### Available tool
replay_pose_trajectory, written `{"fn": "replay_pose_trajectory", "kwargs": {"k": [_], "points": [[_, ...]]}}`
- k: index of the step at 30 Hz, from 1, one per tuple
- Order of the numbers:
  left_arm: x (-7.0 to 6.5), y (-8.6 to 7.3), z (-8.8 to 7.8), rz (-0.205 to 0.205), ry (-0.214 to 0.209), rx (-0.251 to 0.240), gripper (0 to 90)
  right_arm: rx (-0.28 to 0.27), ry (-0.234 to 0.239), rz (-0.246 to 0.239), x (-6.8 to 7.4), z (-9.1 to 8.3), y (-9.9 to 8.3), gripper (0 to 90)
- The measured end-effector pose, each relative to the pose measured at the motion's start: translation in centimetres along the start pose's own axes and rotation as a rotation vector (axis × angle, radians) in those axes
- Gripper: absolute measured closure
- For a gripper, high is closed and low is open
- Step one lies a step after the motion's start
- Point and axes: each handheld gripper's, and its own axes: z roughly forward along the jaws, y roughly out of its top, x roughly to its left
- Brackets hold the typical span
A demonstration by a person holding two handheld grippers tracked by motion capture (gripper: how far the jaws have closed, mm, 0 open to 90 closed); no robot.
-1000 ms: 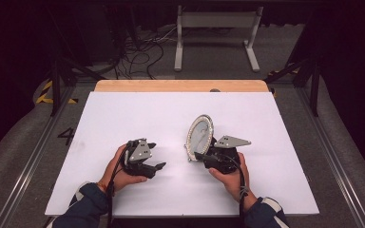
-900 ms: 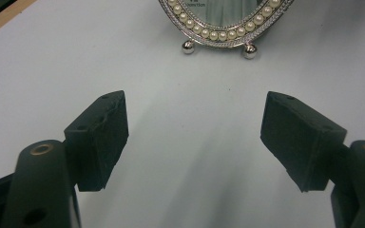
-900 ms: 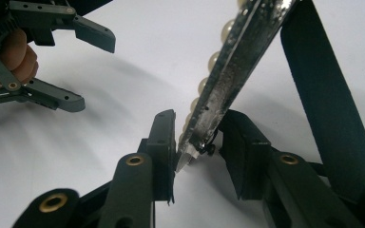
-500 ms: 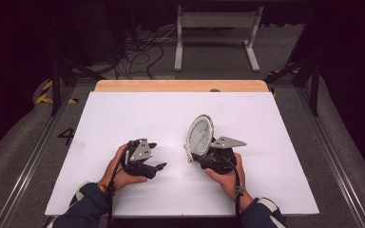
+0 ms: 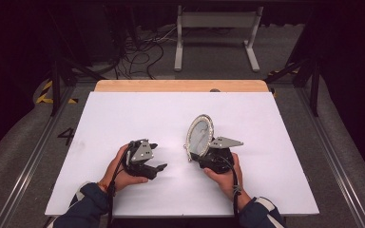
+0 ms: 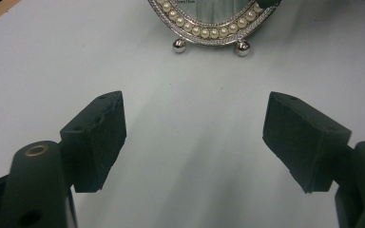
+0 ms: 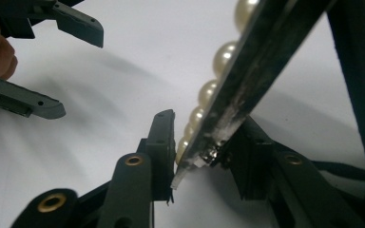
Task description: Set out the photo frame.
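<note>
- I see an oval frame (image 5: 200, 135) with a silver rim and a ring of pearl beads; it stands tilted near the middle of the white table (image 5: 123, 114), on two small ball feet in the left gripper view (image 6: 209, 23).
- Against the earlier frames, it has barely shifted; my right hand has drawn slightly closer in, and the left side looks unchanged.
- My right gripper (image 7: 195, 156) pinches the frame's edge (image 7: 247, 80), jaws pressed on rim and back.
- My left gripper (image 6: 195, 137) has its jaws spread wide, holding nothing, low over the table and pointing at the frame.
</note>
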Motion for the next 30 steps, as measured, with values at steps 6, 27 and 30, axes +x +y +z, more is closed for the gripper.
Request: {"fn": "replay_pose_trajectory", "kwargs": {"k": [6, 27, 30], "points": [[0.1, 0.0, 0.0, -0.002, 0.0, 0.001, 23.1, 0.014, 0.035, 0.009, -0.5, -0.1, 0.1, 69.2], [0.3, 0.2, -0.1, -0.013, 0.01, -0.012, 22.5, 0.044, 0.089, -0.022, -1.0, -0.9, 0.0, 63.5], [0.3, 0.2, -0.1, -0.015, 0.008, -0.018, 22.6, 0.05, 0.065, -0.062, -0.8, -1.5, 0.2, 61.1]]}}
